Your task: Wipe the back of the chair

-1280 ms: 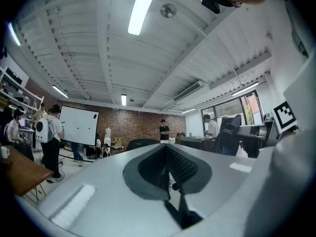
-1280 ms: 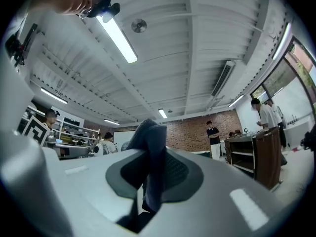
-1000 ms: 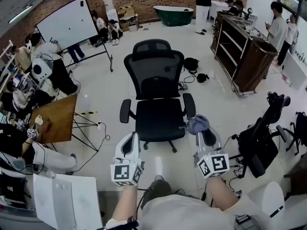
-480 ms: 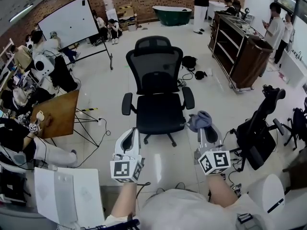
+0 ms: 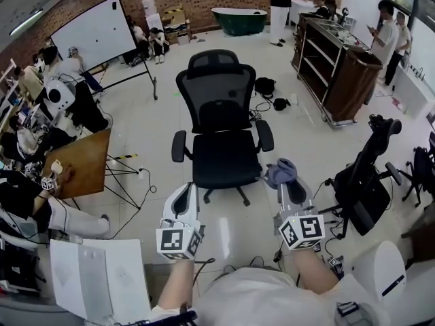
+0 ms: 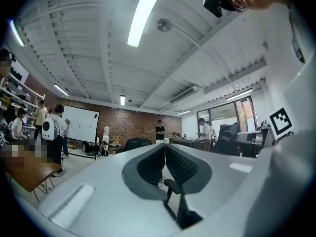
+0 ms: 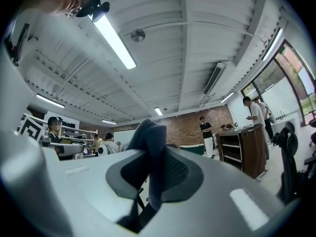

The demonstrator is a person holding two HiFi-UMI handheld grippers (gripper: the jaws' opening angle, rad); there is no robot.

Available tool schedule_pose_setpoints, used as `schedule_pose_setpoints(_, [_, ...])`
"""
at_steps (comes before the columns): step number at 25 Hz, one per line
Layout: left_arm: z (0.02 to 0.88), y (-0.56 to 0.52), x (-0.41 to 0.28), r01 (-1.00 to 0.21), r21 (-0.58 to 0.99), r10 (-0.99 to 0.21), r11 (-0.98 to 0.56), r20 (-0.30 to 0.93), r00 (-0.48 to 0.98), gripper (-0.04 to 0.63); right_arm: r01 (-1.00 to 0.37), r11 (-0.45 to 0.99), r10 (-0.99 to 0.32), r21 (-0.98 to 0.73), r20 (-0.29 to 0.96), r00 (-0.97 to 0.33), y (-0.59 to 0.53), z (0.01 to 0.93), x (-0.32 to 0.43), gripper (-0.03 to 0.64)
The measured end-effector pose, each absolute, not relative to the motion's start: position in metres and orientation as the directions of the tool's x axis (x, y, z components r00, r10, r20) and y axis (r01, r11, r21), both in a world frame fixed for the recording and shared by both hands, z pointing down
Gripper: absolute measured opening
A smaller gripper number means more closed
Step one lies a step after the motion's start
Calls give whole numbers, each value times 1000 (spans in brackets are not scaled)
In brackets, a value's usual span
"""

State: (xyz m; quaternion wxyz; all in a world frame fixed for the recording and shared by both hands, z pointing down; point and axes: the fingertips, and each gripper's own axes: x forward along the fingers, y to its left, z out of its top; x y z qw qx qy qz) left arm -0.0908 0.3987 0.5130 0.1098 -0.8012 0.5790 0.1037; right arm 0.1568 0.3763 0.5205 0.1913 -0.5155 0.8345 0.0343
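Black mesh office chair (image 5: 219, 94) stands straight ahead, seat toward the person, backrest beyond.
Right tool (image 5: 288, 184), clamped on a crumpled blue-grey cloth (image 5: 281, 171), must reach forward past the seat; left tool (image 5: 186, 192) is closed, empty.

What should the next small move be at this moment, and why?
Probably carry the right gripper forward to the backrest of the chair. Its jaws are already shut on the cloth, but the chair stands apart, ahead of both grippers, with nothing touching it. The left gripper is shut and empty.
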Motion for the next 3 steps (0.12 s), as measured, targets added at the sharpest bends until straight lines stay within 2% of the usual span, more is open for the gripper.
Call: schedule_pose_setpoints(3, [517,407,-87,-950,-57,-904,-306,-295,309,72,-869,475,-842,-135,-356,-405,384,526,158,46])
